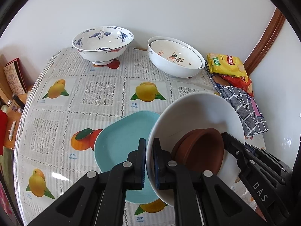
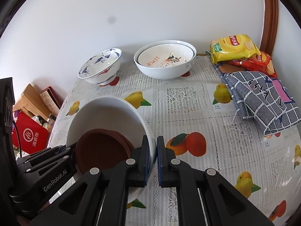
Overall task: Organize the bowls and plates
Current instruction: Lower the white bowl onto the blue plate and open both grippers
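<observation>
Both grippers hold a white bowl point(image 1: 199, 111) by opposite rims, tilted above the table. My left gripper point(image 1: 149, 162) is shut on its left rim; my right gripper point(image 2: 153, 160) is shut on its right rim point(image 2: 150, 141). Brown saucers point(image 1: 201, 148) lie stacked inside the bowl, also seen in the right wrist view point(image 2: 101, 150). A light blue plate point(image 1: 120, 141) lies on the table under the bowl's left side. A blue-and-white crane bowl point(image 1: 102, 43) stands at the back left. Two nested white bowls point(image 1: 175, 58), the inner one marked LEMON, stand at the back.
The table has a fruit-print cloth point(image 2: 188, 101). Yellow and red chip bags point(image 2: 233, 47) and a folded grey checked cloth point(image 2: 259, 101) lie at the right. Boxes and a red carton point(image 2: 30, 135) sit off the table's left edge. A white wall stands behind.
</observation>
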